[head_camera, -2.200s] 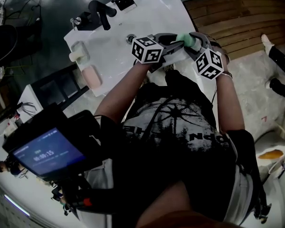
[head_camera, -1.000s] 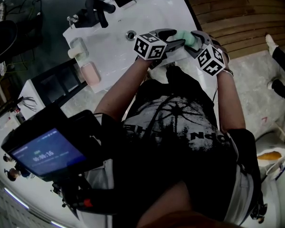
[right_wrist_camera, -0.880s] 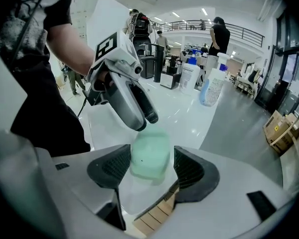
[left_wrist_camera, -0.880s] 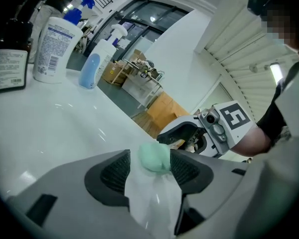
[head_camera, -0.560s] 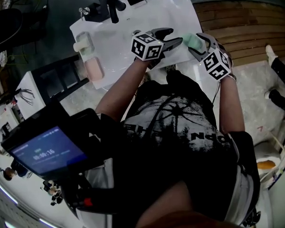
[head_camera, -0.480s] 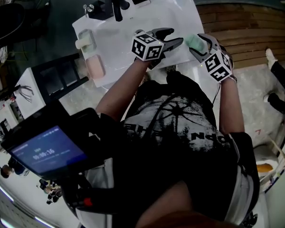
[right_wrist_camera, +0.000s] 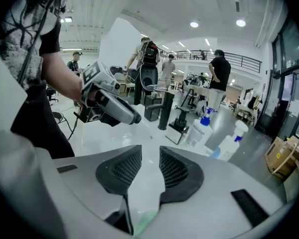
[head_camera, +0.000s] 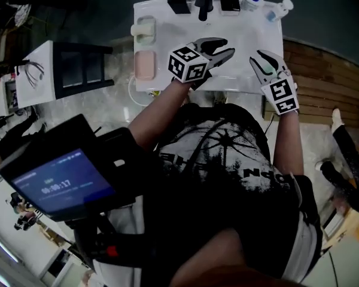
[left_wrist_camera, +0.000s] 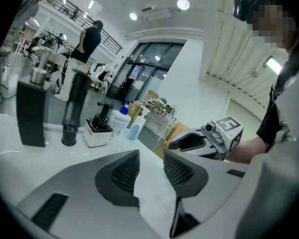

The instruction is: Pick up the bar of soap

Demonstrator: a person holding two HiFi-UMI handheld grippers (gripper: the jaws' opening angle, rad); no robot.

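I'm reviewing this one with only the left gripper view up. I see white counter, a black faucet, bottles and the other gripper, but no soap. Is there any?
Observer: Yes. The head view shows a pale bar and a pink bar at the counter's left edge.
Operator: Is the right gripper holding anything?
Observer: No. In its own view the right gripper has just been closing its jaws, yet they stand slightly apart, only white counter between the pads.
Operator: Gap completely clear?
Observer: Nearly. A faint green patch shows low between the jaw bases; I cannot tell what it is.
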